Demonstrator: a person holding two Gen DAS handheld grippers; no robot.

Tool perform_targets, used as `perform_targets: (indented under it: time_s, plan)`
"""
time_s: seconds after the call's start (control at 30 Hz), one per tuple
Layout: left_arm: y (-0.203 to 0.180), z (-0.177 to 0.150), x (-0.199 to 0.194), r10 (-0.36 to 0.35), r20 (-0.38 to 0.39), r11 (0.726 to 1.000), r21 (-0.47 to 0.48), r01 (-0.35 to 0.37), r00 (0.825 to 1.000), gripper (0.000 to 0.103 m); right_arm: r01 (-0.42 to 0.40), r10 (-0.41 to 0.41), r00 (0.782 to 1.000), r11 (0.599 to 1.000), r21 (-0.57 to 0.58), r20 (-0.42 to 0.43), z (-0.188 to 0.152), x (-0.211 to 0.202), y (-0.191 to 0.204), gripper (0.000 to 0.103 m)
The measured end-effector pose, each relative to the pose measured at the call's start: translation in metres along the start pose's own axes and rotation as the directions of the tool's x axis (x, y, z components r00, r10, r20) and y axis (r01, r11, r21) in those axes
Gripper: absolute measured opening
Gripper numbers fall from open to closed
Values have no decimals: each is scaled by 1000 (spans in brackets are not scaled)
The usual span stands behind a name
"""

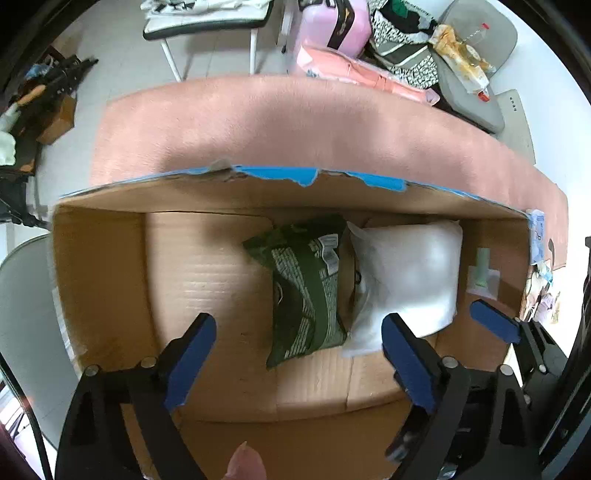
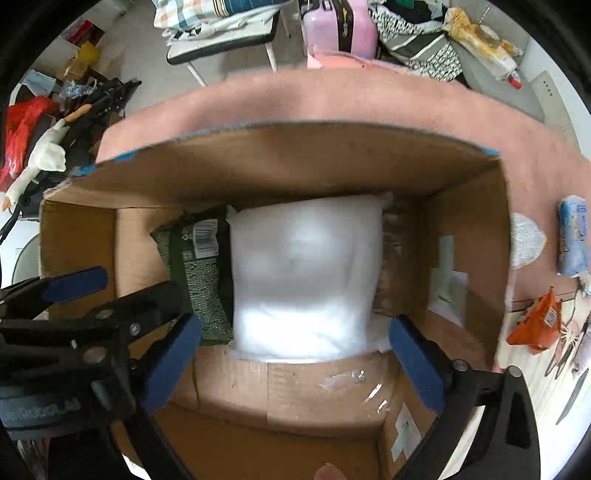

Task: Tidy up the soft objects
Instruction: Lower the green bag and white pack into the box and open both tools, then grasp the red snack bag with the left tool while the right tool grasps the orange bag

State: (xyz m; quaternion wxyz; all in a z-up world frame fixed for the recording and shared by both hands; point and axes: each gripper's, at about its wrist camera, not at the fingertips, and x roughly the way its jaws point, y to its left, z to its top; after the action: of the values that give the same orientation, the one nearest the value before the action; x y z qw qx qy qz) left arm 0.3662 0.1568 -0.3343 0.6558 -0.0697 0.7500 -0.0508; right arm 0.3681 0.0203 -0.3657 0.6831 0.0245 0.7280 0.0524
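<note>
An open cardboard box (image 1: 99,258) stands on a pink cloth. Inside lie a dark green printed packet (image 1: 306,291) and a white soft pillow-like bag (image 1: 410,273), side by side and touching. My left gripper (image 1: 299,354) is open and empty, held above the box over the green packet. My right gripper (image 2: 295,354) is open and empty above the white bag (image 2: 303,277); the green packet (image 2: 199,273) lies to its left. The right gripper's finger also shows at the right edge of the left wrist view (image 1: 495,321).
The pink cloth (image 1: 295,122) covers the table behind the box. A light blue packet (image 2: 572,240), a white mesh item (image 2: 526,240) and an orange packet (image 2: 539,325) lie right of the box. Chairs, a pink suitcase (image 2: 340,26) and clutter stand beyond.
</note>
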Motion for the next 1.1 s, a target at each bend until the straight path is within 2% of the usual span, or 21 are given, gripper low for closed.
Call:
perform_targets:
  time_s: [0.03, 0.23, 0.4, 0.57, 0.73, 0.87, 1.0, 1.1]
  plan:
    - [2, -6, -8, 6, 17, 1000, -2, -5, 1000, 102, 8, -8, 1000, 1000, 3, 8, -3, -7, 0, 103]
    - [4, -35, -44, 18, 131, 1000, -27, -14, 991, 102, 45, -45, 996, 999, 2, 77, -28, -43, 1, 103]
    - [1, -66, -70, 56, 219, 998, -38, -49, 974, 102, 39, -39, 991, 999, -1, 127, -65, -74, 2, 103]
    - [-4, -101, -85, 72, 258, 997, -29, -66, 964, 102, 15, -13, 983, 1000, -11, 183, -107, -101, 6, 103]
    - [-32, -129, -96, 68, 284, 997, 7, -73, 956, 102, -31, 31, 976, 1000, -3, 217, -140, -122, -2, 103]
    - [-74, -139, -108, 14, 288, 997, 70, -36, 958, 102, -69, 58, 968, 997, 34, 243, -163, -151, -51, 103]
    - [-137, -141, -111, -33, 291, 990, 144, -9, 956, 102, -31, 2, 964, 994, 106, 265, -176, -182, -136, 103]
    - [-184, -132, -96, -52, 255, 989, 148, 15, 965, 102, 24, -60, 965, 989, 143, 255, -175, -193, -197, 103]
